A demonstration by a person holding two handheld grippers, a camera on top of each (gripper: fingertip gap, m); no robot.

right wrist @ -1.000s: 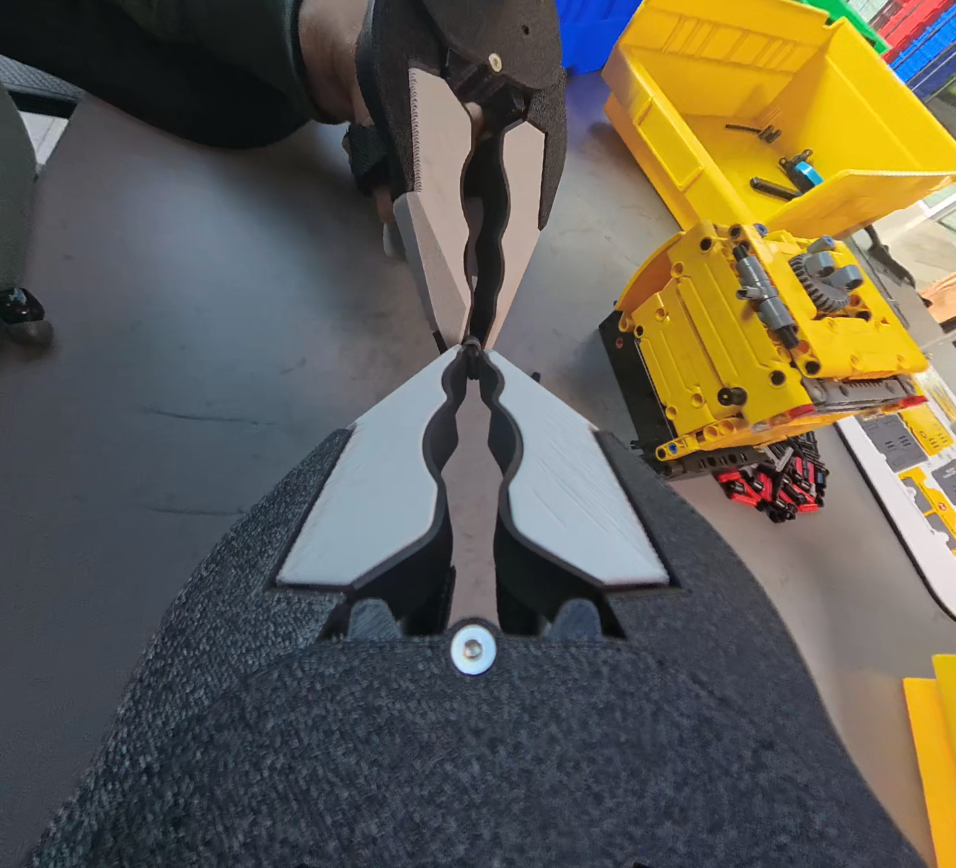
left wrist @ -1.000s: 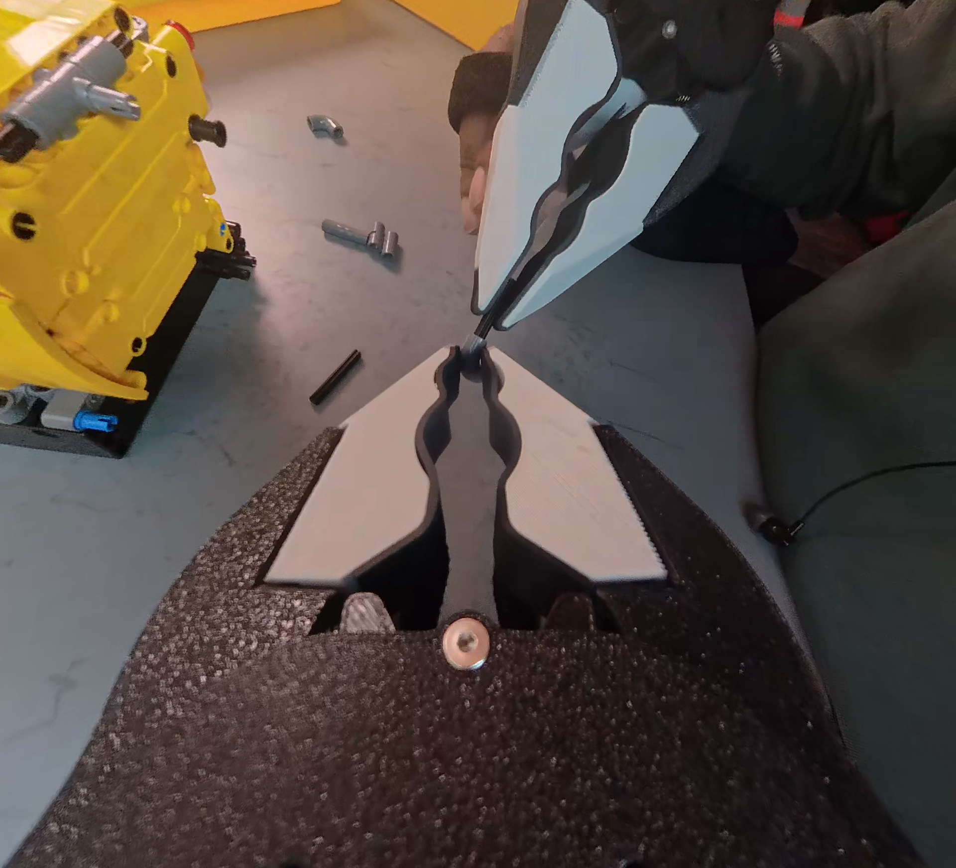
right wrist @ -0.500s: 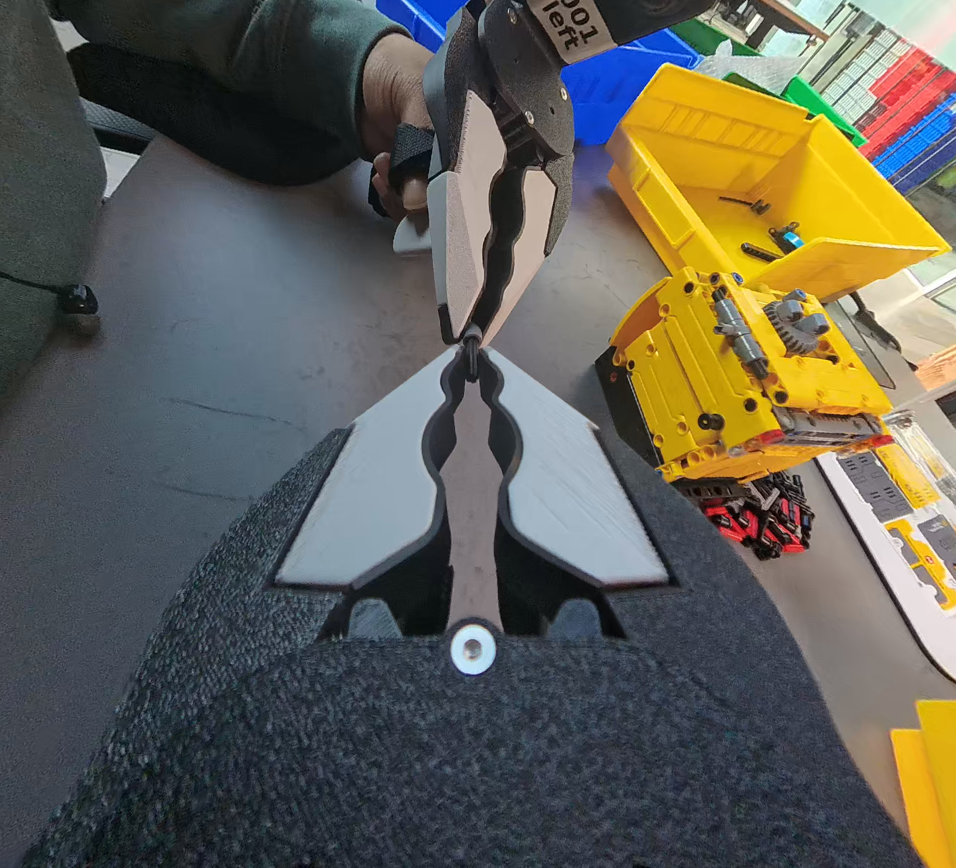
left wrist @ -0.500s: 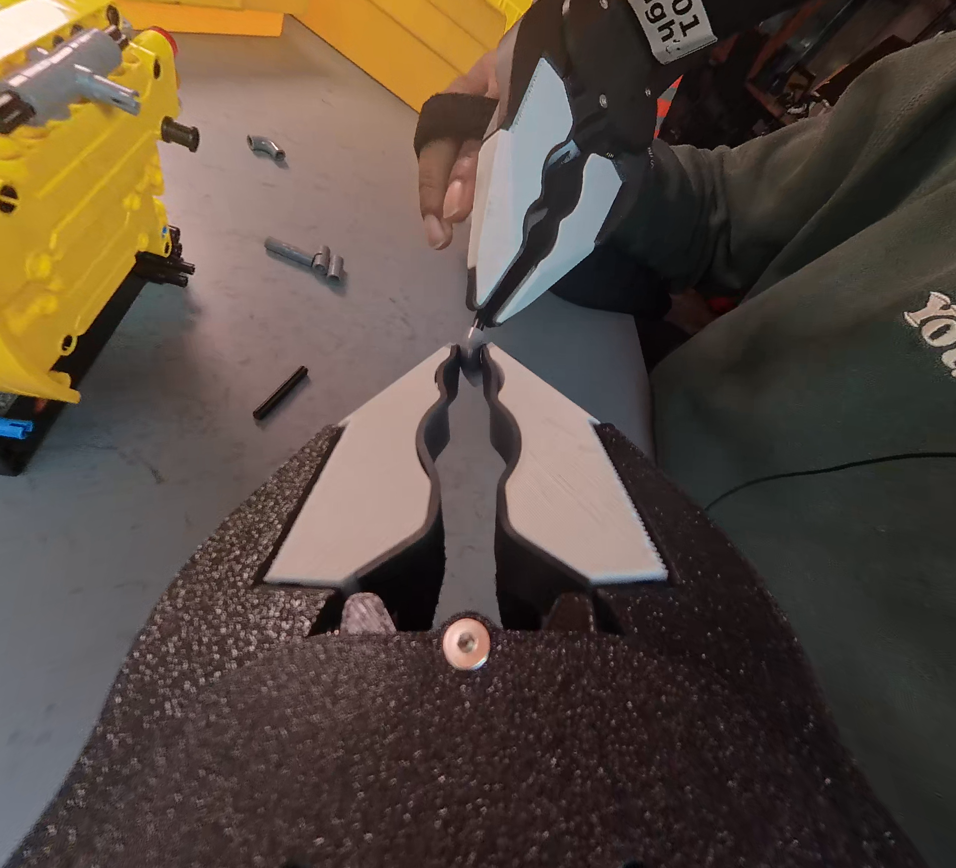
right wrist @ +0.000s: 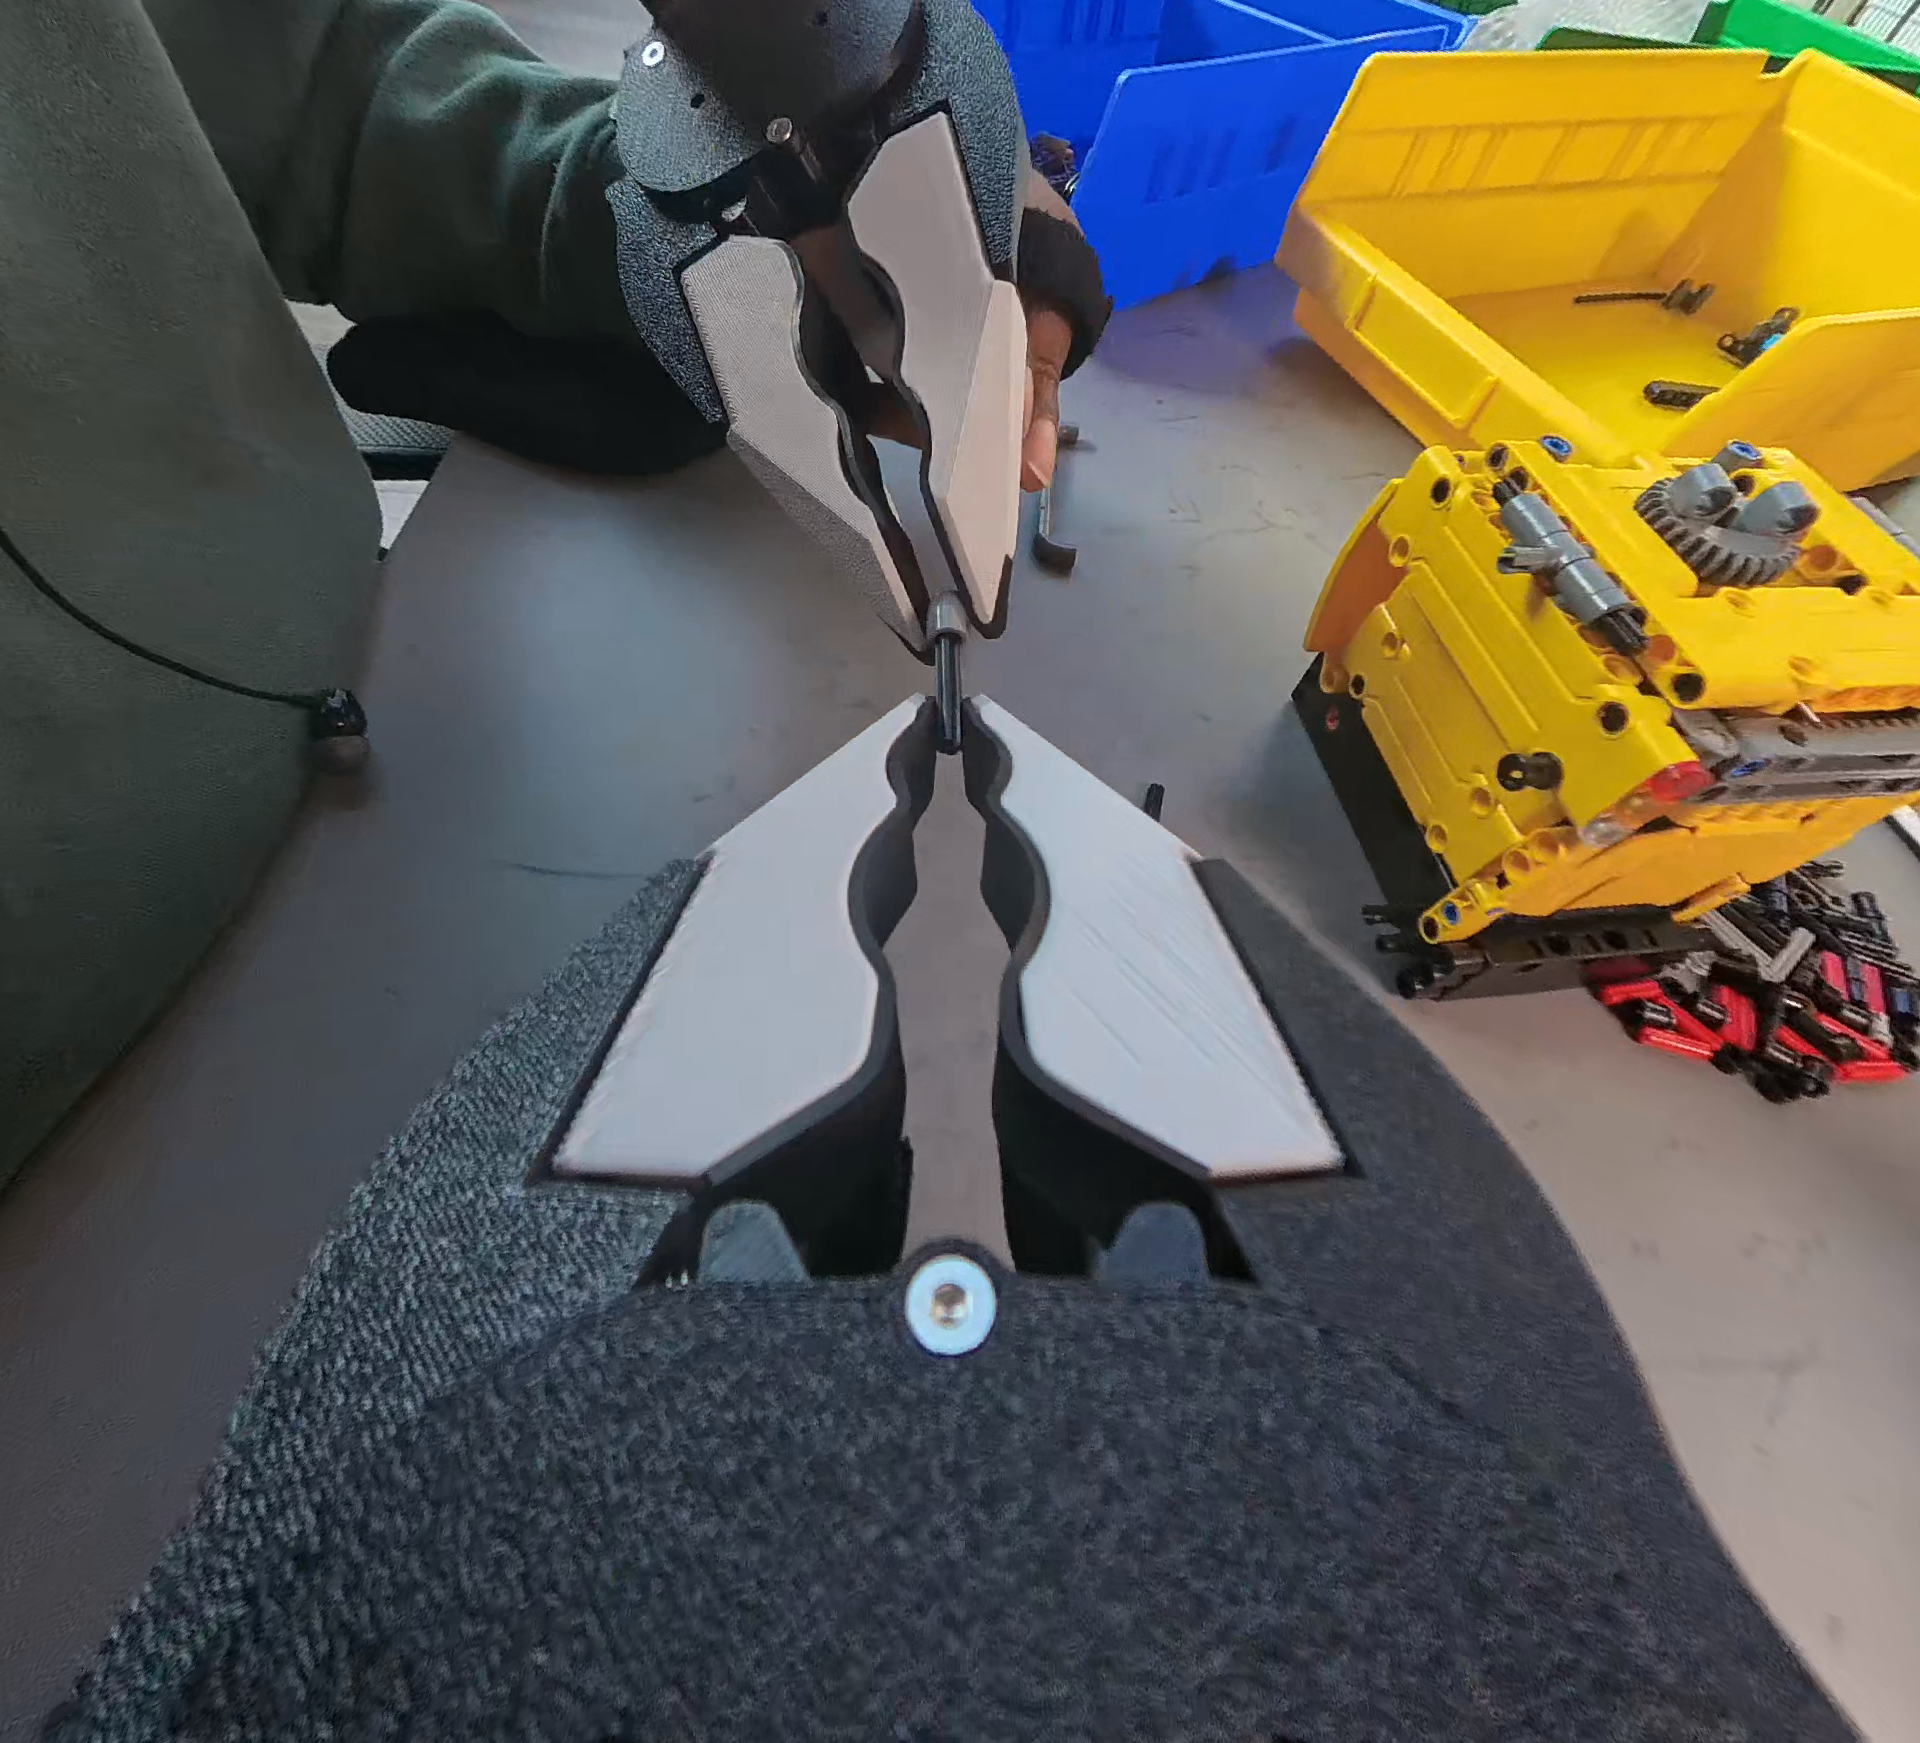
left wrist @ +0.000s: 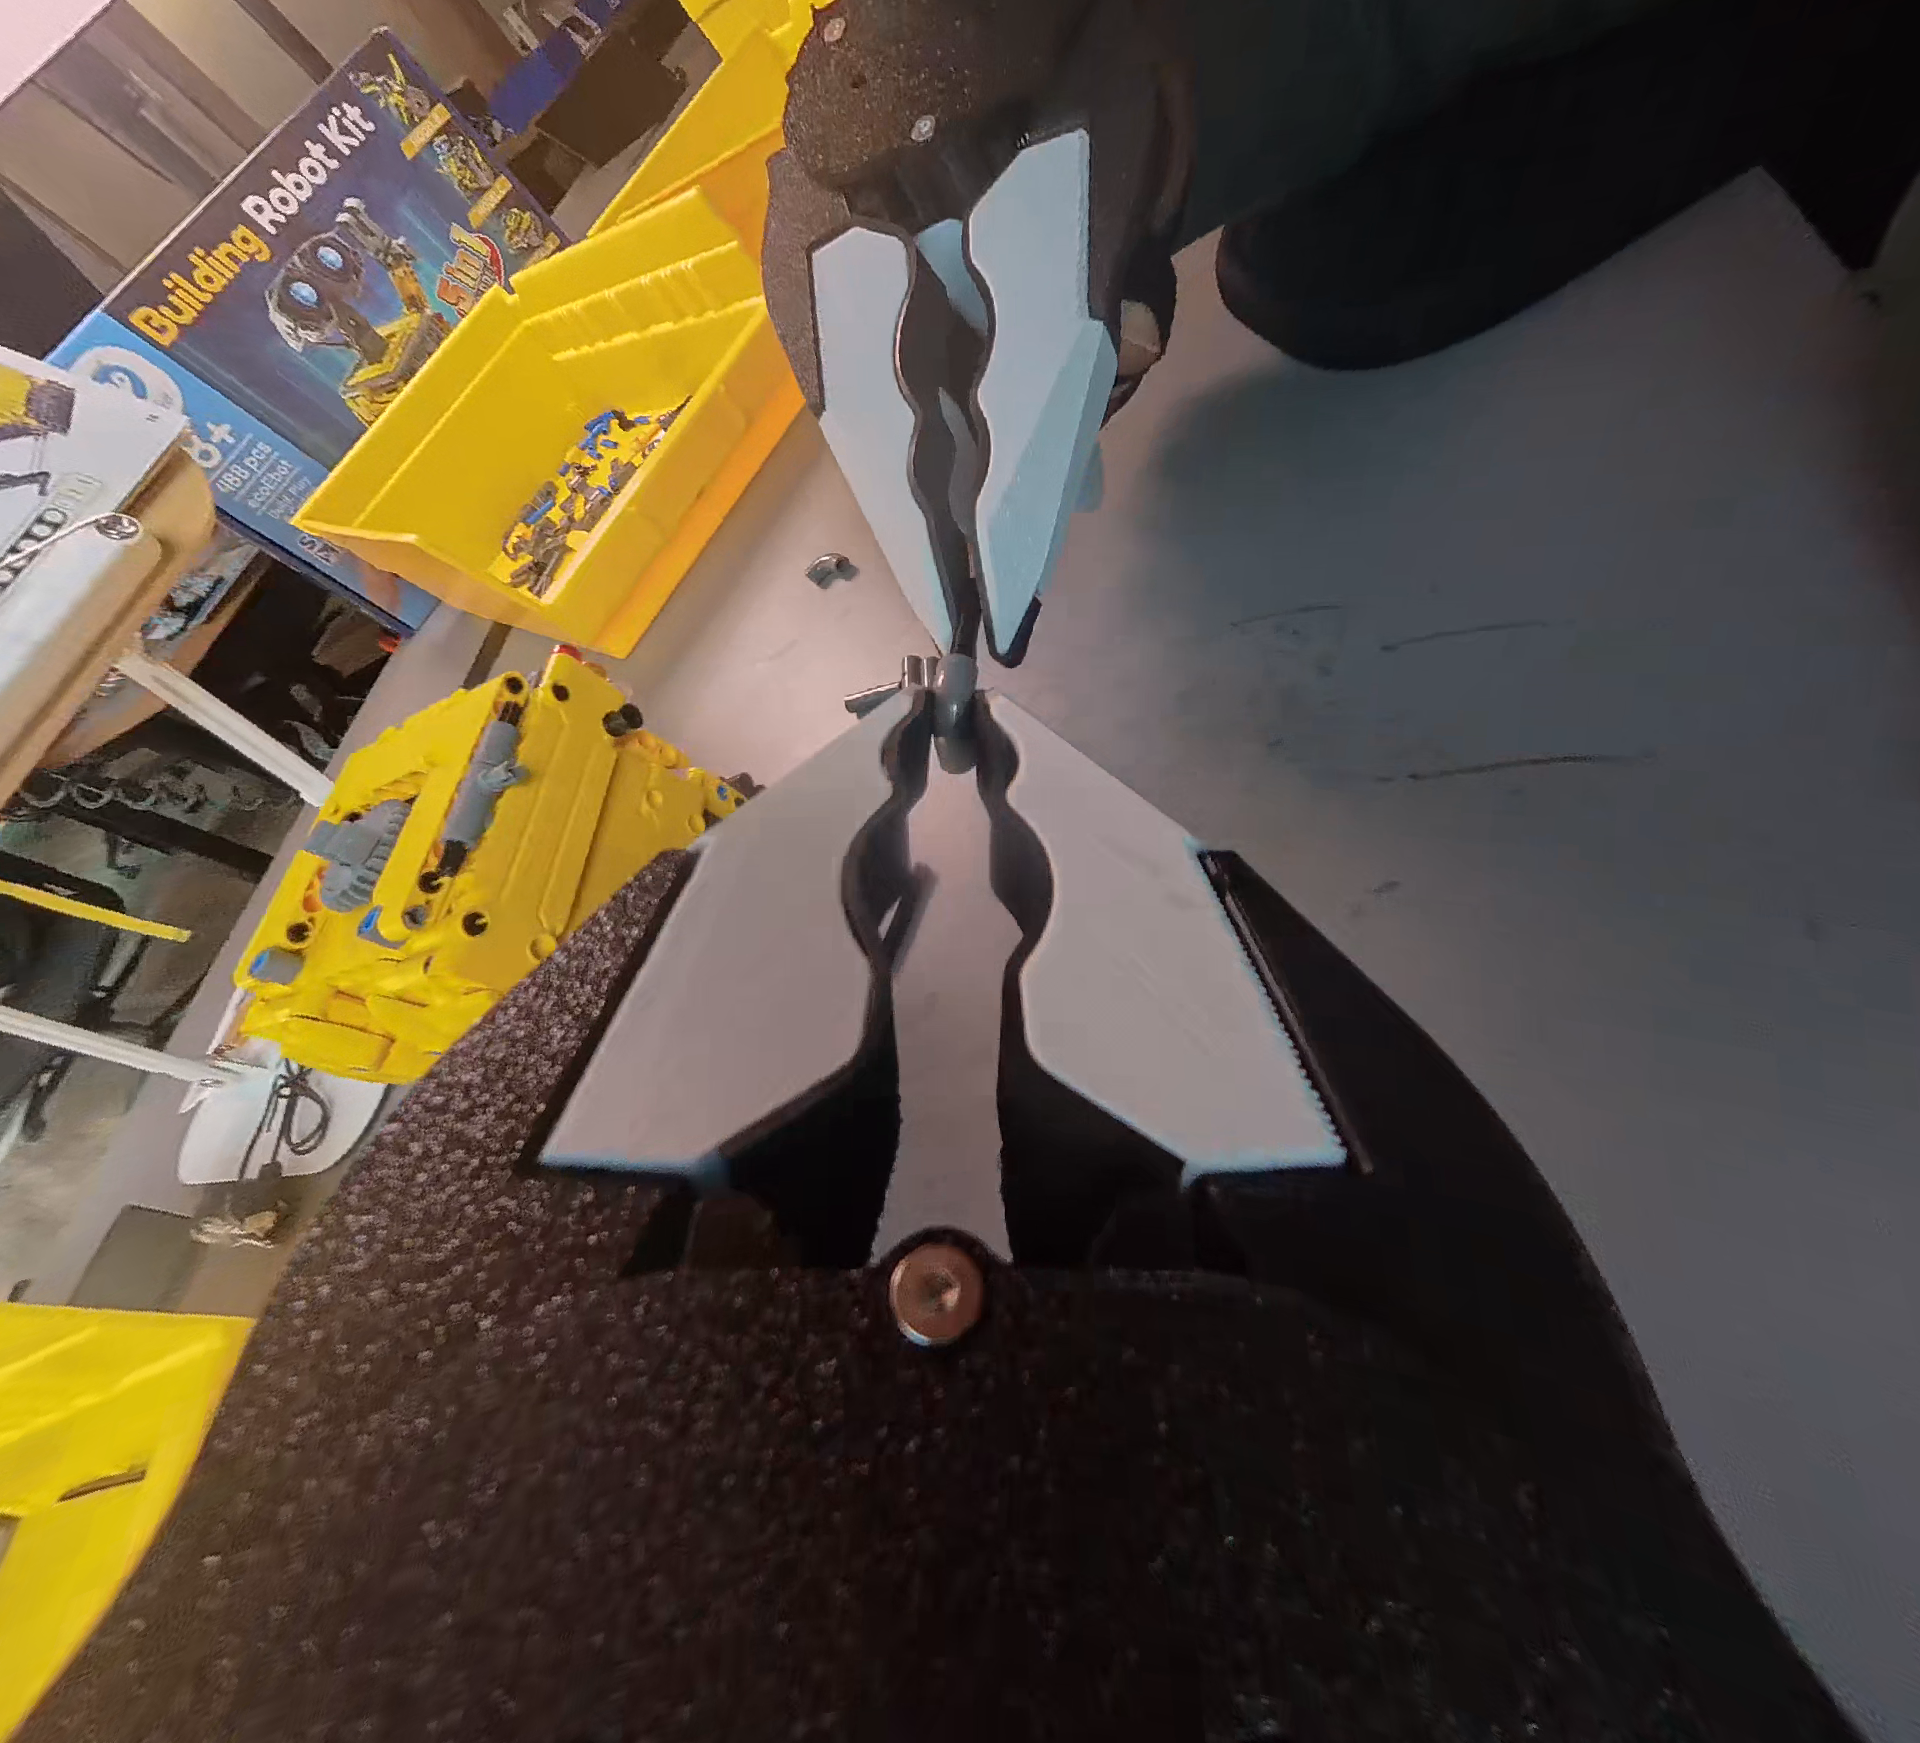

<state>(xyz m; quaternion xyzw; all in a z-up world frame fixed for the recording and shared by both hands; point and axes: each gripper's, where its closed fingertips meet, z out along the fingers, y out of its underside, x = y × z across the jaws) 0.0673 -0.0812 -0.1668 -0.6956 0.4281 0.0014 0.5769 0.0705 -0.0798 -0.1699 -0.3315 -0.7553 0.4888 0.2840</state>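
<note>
The left gripper (left wrist: pixel 948 737) has its fingers closed on a small grey sleeve (left wrist: pixel 954 691), pinched at the very tips. The right gripper (right wrist: pixel 945 722) meets it tip to tip, its fingers closed on a thin black axle (right wrist: pixel 945 691) whose far end runs into that sleeve. Both parts are held in the air above the grey table (right wrist: pixel 623 654), between the two grippers.

A second ago the two sets of fingertips were almost touching, and the parts between them could hardly be made out. Now a short bare length of the axle shows between the tips in the right wrist view, so the grippers stand slightly farther apart along the axle's line. Both grips look unchanged. The left gripper has also tilted and swung. Its view used to look flat across the table and now takes in a yellow bin (left wrist: pixel 468 467) of small parts and a blue kit box (left wrist: pixel 291 239) behind it.

Near the grippers, a small grey part (left wrist: pixel 828 567) and a bent black piece (right wrist: pixel 1049 540) lie loose on the table. Farther off stands a yellow brick-built model (right wrist: pixel 1610 706) topped with grey gears, with a heap of red and black pieces (right wrist: pixel 1766 1018) at its foot. Beyond the model are a second yellow bin (right wrist: pixel 1558 239) and a blue bin (right wrist: pixel 1195 83).
</note>
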